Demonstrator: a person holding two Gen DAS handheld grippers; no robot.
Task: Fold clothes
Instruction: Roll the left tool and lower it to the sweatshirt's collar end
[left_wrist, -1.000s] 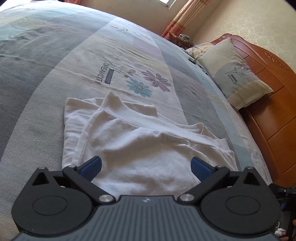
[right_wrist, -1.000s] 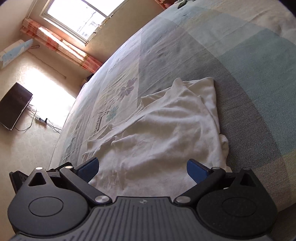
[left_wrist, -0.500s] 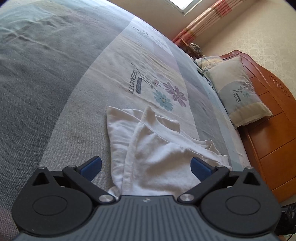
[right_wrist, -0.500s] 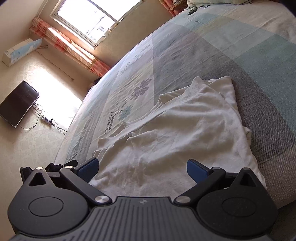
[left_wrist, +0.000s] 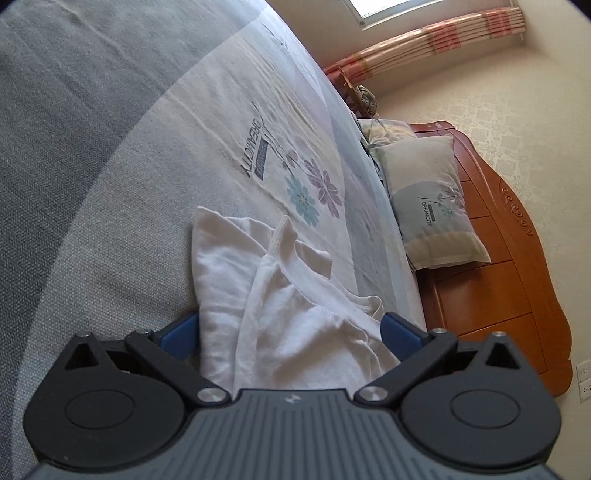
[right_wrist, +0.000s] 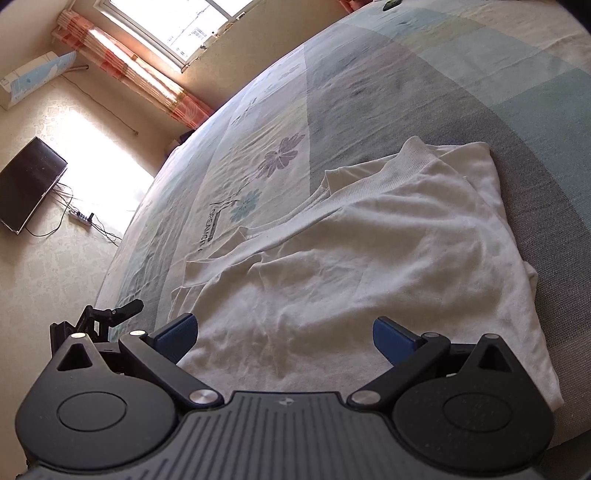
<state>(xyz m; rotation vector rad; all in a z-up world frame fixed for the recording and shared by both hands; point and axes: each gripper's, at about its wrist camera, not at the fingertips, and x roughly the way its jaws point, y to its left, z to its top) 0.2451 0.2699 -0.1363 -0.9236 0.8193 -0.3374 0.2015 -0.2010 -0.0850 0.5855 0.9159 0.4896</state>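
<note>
On the bed (left_wrist: 122, 155), over its grey and flowered cover, a white shirt (right_wrist: 369, 258) lies partly folded, with loose layers bunched along one side and a ribbed collar sticking up at the far end. Both tools are spread wide and empty: the left gripper (left_wrist: 290, 332) has its blue fingers (left_wrist: 181, 330) on either side of the near edge of the shirt, with the cloth running between them and under the tool body, and the right gripper (right_wrist: 284, 334) sits low over the near hem with the cloth filling the gap between its fingers. Neither pair has closed on anything. The main risk, as I judge it, is a pinch that takes only the top layer, since the cloth is stacked and creased here; lifting that alone would drag the fold open and leave the lower layers behind. A second risk is catching the bed cover along with the shirt, because the fingers ride close to it. Uneven lifting by the two sides could also skew the next fold, given the slack along the bunched side.
</note>
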